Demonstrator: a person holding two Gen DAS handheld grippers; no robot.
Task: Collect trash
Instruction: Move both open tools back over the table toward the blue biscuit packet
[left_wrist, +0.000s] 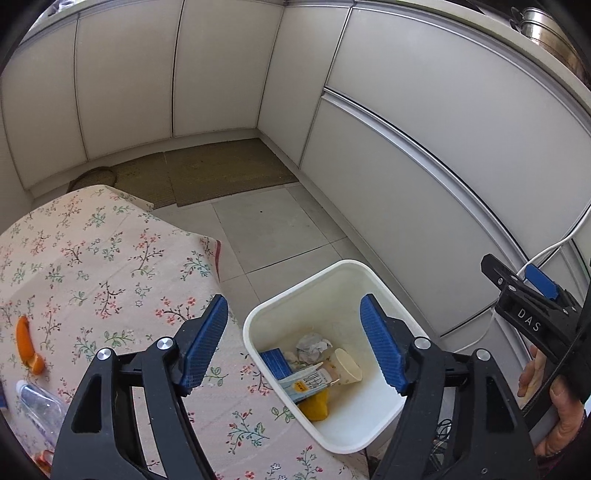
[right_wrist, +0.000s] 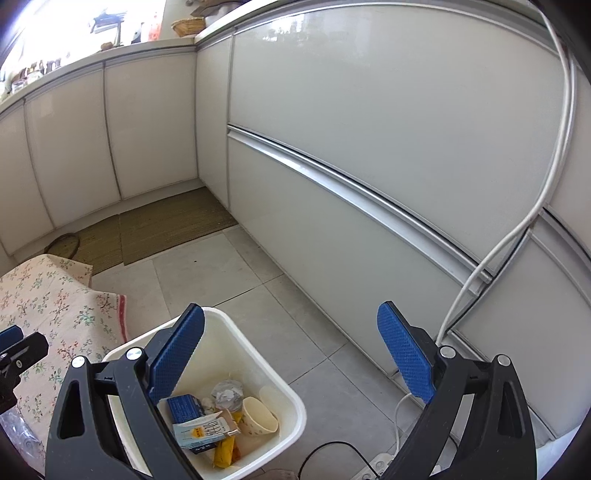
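Left tongs (left_wrist: 291, 332) released – empty | right tongs (right_wrist: 291, 350) released | bin (left_wrist: 258, 321) below, beside table (left_wrist: 92, 258)

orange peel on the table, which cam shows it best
The left wrist view: the orange peel lies in full sight on the floral tablecloth, left of the gripper. The right wrist view catches only a strip of that cloth; the peel falls outside it.

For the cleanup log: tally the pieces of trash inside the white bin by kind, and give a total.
Counting what shows in the white bin:
Paper cup: 1
Crumpled paper ball: 1
Blue box: 1
Drink carton: 1
Yellow wrapper: 1
Total: 5 visible; anything buried beneath them cannot be made out.
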